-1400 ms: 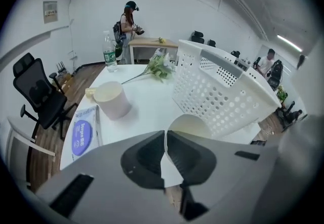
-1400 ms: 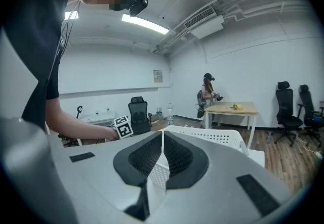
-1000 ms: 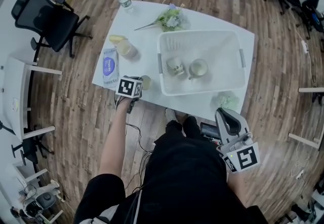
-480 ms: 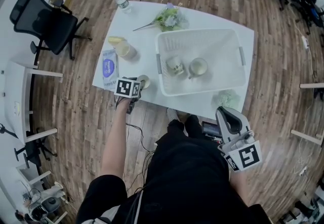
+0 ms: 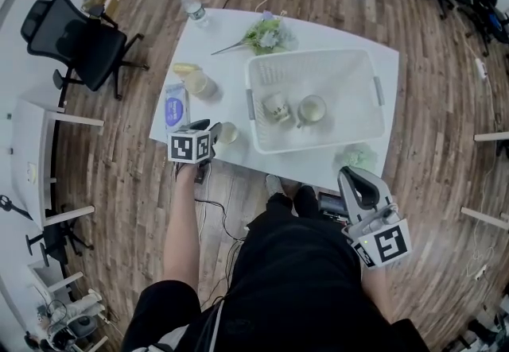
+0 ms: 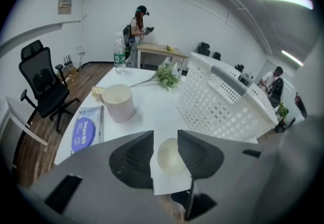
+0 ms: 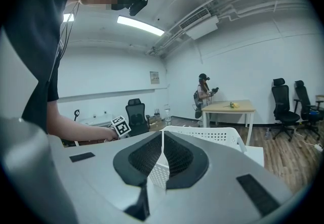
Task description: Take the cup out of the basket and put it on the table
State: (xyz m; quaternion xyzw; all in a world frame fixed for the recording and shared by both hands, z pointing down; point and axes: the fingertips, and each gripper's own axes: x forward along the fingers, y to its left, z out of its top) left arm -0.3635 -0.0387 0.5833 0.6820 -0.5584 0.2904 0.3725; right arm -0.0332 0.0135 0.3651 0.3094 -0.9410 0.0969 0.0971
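Note:
A small cream cup [image 5: 228, 133] stands on the white table [image 5: 334, 32] near its front left edge, outside the white basket [image 5: 314, 56]. My left gripper [image 5: 211, 133] hovers just above and behind it. In the left gripper view the jaws have just been opening; the cup [image 6: 171, 157] shows below the gap of the left gripper [image 6: 165, 142], untouched by the pads. Two more cups, a patterned cup [image 5: 277, 108] and a pale green cup [image 5: 312, 109], sit inside the basket. My right gripper [image 5: 347, 176] is shut and empty, low beside my body.
A cream mug [image 5: 199, 82] with a lemon, a blue wipes pack [image 5: 175, 110], a water bottle [image 5: 193, 7] and flowers [image 5: 266, 34] share the table's left and far side. A pale green bundle [image 5: 358, 156] lies by the front edge. A black office chair [image 5: 79, 40] stands left.
My left gripper has let go of the small cup, opened, and risen back toward me. The cup now stands free on the table. The right gripper has not moved.

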